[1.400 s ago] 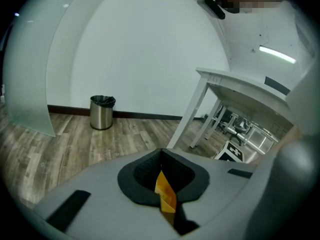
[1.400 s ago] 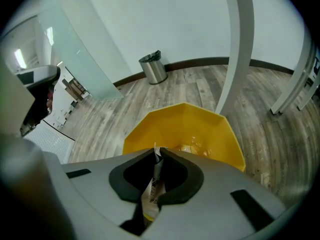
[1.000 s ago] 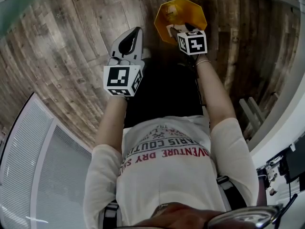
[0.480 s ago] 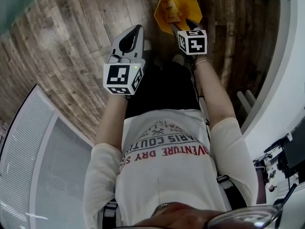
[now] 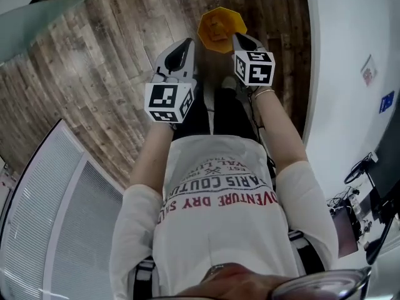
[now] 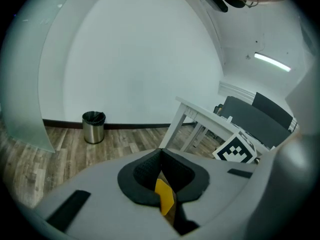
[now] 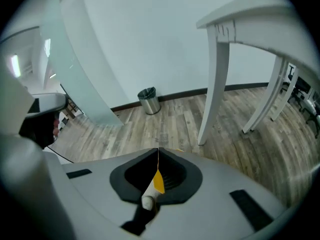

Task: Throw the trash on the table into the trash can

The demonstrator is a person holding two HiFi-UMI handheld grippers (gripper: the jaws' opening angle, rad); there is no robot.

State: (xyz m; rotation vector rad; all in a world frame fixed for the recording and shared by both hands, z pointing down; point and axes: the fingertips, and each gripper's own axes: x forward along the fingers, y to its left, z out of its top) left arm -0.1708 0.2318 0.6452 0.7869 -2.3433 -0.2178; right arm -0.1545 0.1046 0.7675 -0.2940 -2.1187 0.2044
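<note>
while the left gripper (image 6: 161,152) and the right gripper (image 7: 158,153) hang side by side above the wooden floor (image 5: 94,74), the yellow trash can (image 5: 220,29) stands below and just beyond their tips, nearer the right one. the left jaws are pressed together on nothing. the right jaws have just snapped closed, also empty. a steel bin (image 7: 149,100) stands far ahead of both.
</note>
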